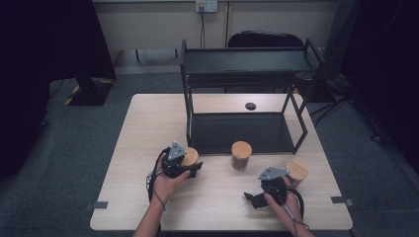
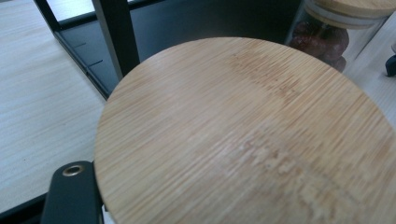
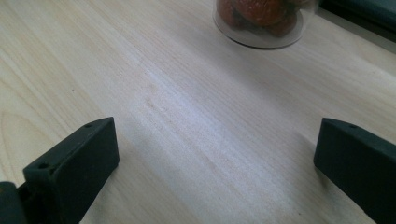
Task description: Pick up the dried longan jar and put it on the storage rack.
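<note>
1. A pale wooden table (image 1: 148, 207) carries a black shelf rack (image 1: 247, 94) at its far side.
2. The left gripper (image 1: 190, 170) sits at a bamboo-lidded jar (image 2: 252, 135) just before the rack's left front post; whether it is clamped cannot be told.
3. A loose hold could tip that jar against the post.
4. The right gripper (image 3: 215, 158), jaws spread and empty, could knock the middle jar (image 3: 266, 21) ahead.

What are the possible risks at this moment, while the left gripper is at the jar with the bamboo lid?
1. The left gripper is at the left jar right beside the black shelf's post; lifting carelessly may knock the frame.
2. Whether its jaws are shut on the jar cannot be told; a loose hold may drop it.
3. The open right gripper lies near the right jar and may bump it.
</note>
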The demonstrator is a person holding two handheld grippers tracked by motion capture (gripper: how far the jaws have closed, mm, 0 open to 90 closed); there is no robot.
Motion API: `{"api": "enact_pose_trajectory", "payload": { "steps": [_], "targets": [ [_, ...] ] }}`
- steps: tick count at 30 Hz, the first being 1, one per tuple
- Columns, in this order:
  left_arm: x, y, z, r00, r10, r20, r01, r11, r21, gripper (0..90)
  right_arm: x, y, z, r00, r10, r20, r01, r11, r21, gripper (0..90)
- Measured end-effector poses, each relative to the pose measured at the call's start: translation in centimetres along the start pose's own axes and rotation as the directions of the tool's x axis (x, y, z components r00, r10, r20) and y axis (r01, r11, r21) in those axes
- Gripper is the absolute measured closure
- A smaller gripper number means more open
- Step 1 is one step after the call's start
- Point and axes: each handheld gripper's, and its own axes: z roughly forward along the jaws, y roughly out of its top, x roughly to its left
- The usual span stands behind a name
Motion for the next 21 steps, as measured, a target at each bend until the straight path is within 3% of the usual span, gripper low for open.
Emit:
{"api": "enact_pose_trajectory", "payload": {
  "steps": [21],
  "targets": [
    [-0.7,2.0,1.7,0.9997,0.009,0.022,-0.009,1.0,0.001,25.7,0.0,0.0,0.0,1.0,0.0,0.0,0.0,1.0,0.0,0.0]
  ]
}}
